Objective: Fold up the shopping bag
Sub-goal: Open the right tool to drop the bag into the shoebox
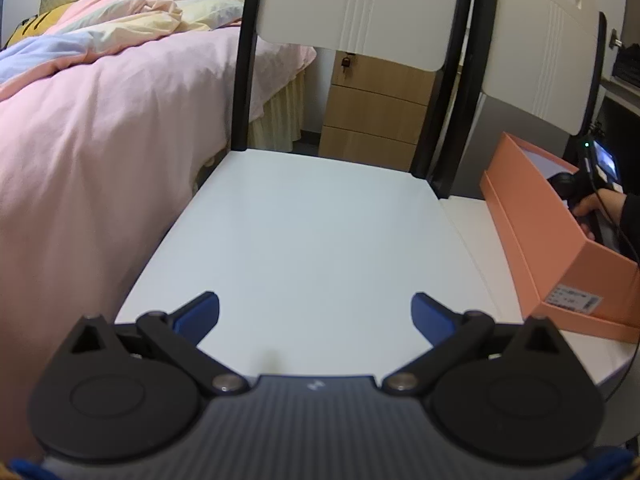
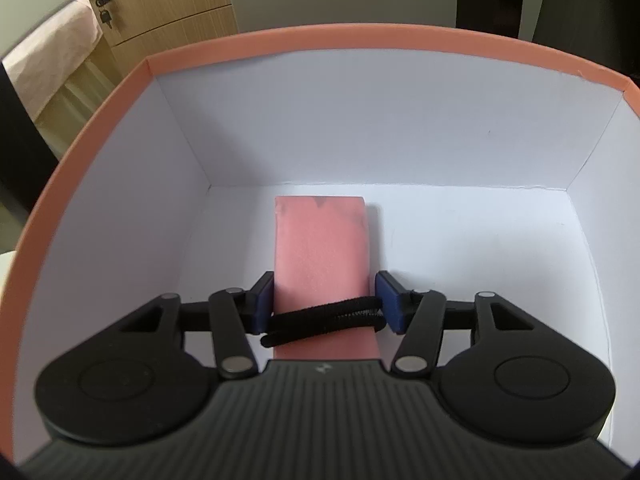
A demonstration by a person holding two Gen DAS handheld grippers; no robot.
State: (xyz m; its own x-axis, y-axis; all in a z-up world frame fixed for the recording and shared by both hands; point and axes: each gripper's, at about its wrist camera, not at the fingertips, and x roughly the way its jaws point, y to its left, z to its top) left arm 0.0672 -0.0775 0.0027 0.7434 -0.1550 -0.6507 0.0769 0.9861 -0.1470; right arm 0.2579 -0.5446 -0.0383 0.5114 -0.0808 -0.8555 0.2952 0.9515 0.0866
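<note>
Salmon-pink and folded into a narrow flat strip, the shopping bag (image 2: 322,264) sits inside the box (image 2: 248,46), its far end close to the back wall and its near end hidden under the right gripper (image 2: 324,300). That gripper grasps the bag, with a blue pad set against each long edge, and a black elastic loop (image 2: 328,316) crosses the strip between the pads. The box has an orange rim and white inner walls; bare white floor lies on both sides of the strip, wider on the right, and the walls rise high all round, so the way out is upward. In the left wrist view the left gripper (image 1: 315,312) is released, its blue fingers spread wide over the near edge of a white chair seat (image 1: 312,232) with nothing between them. The seat is bare up to its black back posts, with a pink bedspread (image 1: 88,160) hard against its left edge. A second white chair (image 1: 480,236) stands just beside it on the right and carries the orange box (image 1: 536,216) near the seam between the seats. A hand (image 1: 596,206) reaches into the box from the right. A white label (image 1: 576,303) on the box's near end bears print too small to read, and a small pale mark on each gripper body is not legible either.
</note>
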